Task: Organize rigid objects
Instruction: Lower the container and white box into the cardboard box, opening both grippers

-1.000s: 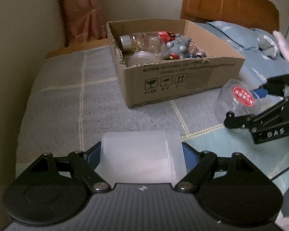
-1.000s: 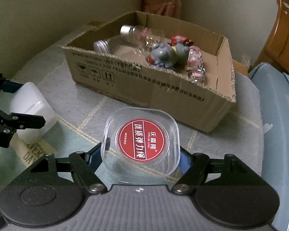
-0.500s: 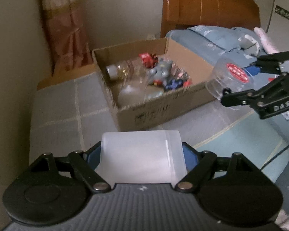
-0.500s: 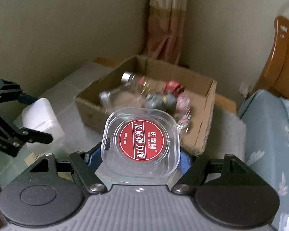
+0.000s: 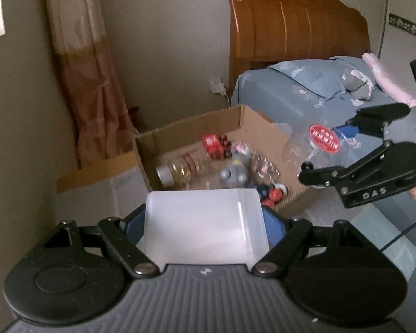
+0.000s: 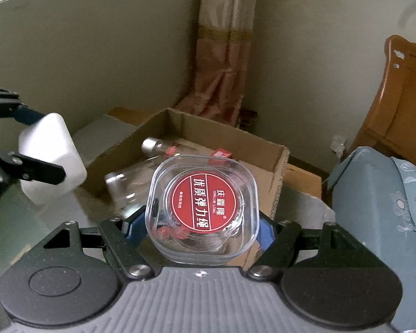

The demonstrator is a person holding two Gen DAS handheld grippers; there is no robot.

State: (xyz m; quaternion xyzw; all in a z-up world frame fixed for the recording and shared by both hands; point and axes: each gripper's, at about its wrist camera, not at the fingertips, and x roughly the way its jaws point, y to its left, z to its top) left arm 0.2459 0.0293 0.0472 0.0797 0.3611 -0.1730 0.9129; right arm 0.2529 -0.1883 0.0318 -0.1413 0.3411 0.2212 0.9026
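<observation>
Right wrist view: my right hand-held gripper (image 6: 205, 219) clamps the clear case (image 6: 202, 208), my left hand-held gripper (image 5: 205, 230) clamps the white container (image 5: 205, 227), both undelivered to the part-filled cardboard box (image 6: 230, 138) ahead.

Both grippers are rising off the bed and closing in on the cardboard box (image 6: 277, 172). The left gripper (image 5: 205, 222), carrying the white container (image 5: 205, 227), is now hanging over the box's near edge. The right gripper (image 6: 202, 222), carrying the clear case (image 6: 202, 205), is now lifting above the box's near wall, with the bottles (image 6: 130, 186) below its fingers.
</observation>
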